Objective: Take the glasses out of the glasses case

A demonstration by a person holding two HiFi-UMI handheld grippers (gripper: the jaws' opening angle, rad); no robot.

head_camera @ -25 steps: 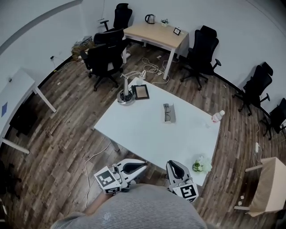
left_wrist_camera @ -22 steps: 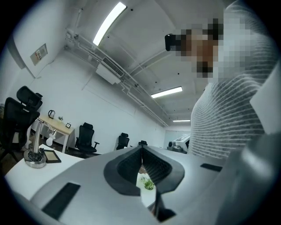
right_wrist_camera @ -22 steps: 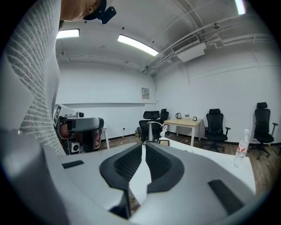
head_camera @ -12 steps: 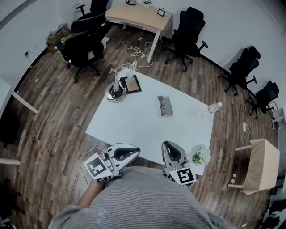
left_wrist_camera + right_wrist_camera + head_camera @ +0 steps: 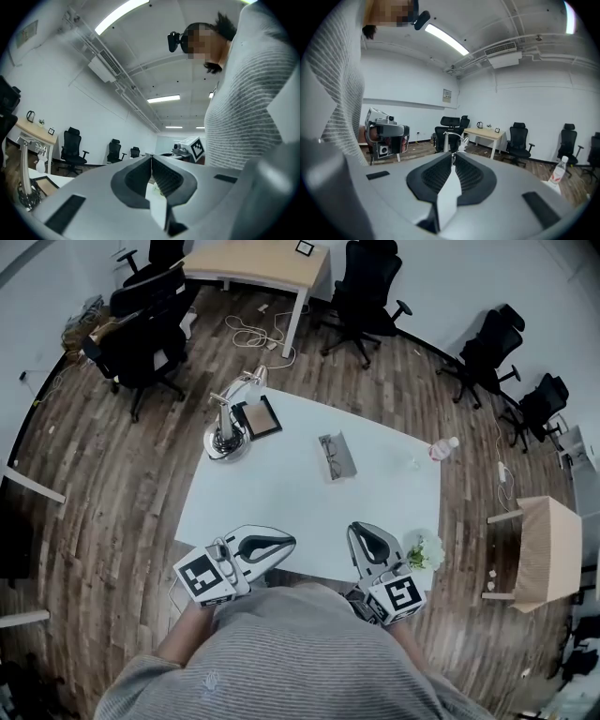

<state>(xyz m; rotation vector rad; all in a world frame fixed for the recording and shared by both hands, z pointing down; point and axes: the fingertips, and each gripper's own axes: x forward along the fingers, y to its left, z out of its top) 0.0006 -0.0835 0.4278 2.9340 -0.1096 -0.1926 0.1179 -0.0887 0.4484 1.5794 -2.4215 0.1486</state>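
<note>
Head view, left to right.

Black office chairs [image 5: 141, 338] stand on the dark wood-plank floor at the upper left, beside a light wooden desk [image 5: 253, 259].

A white rectangular table [image 5: 281, 493] fills the centre. At its far left corner stands a silver desk lamp [image 5: 225, 432] on a round base. A dark-bordered picture frame [image 5: 261, 418] lies flat just beside it.

The grey two-jaw left gripper [image 5: 284, 545] is held low over the table's near edge, its marker cube toward the person. In the left gripper view [image 5: 151, 157] the ribbed jaws meet at the tip, with nothing between them.

An open grey rectangular glasses case [image 5: 337, 456] lies near the middle of the table, toward the far side and well apart from both grippers. Dark-framed glasses [image 5: 329, 454] lie in it.

The matching grey right gripper [image 5: 367, 532] is also at the near edge, apart from the left one. In the right gripper view [image 5: 453, 157] its jaws are pressed together and empty.

A small green potted plant [image 5: 424, 554] sits at the table's near right corner, just beside the right gripper. A clear plastic bottle [image 5: 442, 448] with a reddish label stands at the far right edge.

A light wooden stool [image 5: 544, 554] stands on the floor to the right of the table.
</note>
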